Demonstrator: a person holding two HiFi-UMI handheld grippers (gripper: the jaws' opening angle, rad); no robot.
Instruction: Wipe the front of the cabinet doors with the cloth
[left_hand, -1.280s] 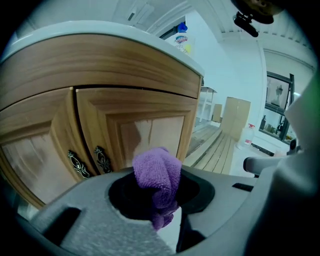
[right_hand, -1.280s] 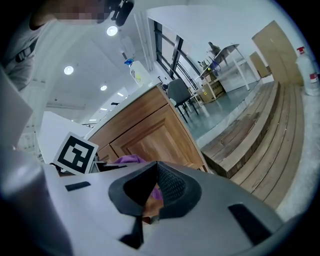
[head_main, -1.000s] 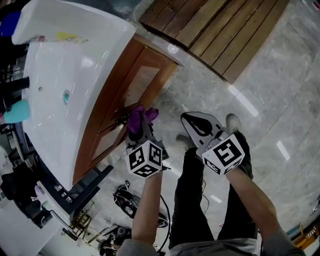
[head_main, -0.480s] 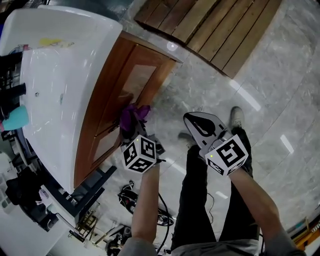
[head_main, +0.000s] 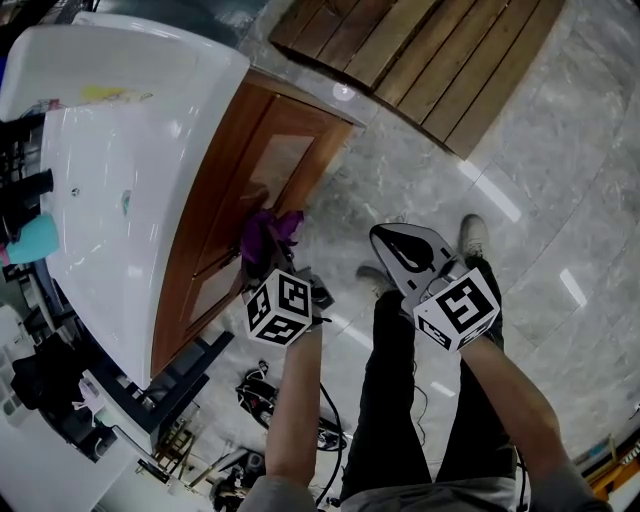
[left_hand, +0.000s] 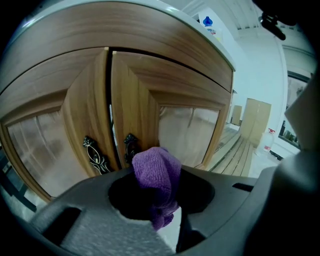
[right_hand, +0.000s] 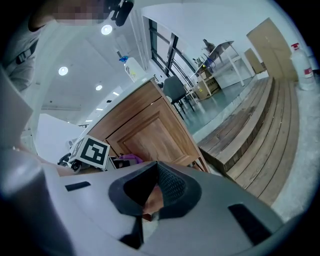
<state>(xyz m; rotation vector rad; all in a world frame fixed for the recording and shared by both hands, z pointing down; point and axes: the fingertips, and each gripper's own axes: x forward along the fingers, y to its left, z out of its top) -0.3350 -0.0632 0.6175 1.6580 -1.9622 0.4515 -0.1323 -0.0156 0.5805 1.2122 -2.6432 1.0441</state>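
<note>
Wiping step in hand. My left gripper (head_main: 278, 282) is clamped on the purple cloth (left_hand: 157, 172), right at the cabinet doors (left_hand: 137, 95) by the handles (left_hand: 96, 155); I can't confirm contact. My right gripper (right_hand: 152, 186) is closed, empty and idle. Next I'd press the cloth flat and sweep across the panel.

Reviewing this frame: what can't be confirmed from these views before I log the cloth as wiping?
Contact: whether the purple cloth in the left hand-held gripper touches the cabinet doors; left gripper view gives no depth, head view too steep.
Doors' lower part: left gripper view, behind the gripper's body.
One door handle: left gripper view, partly behind the cloth.
</note>
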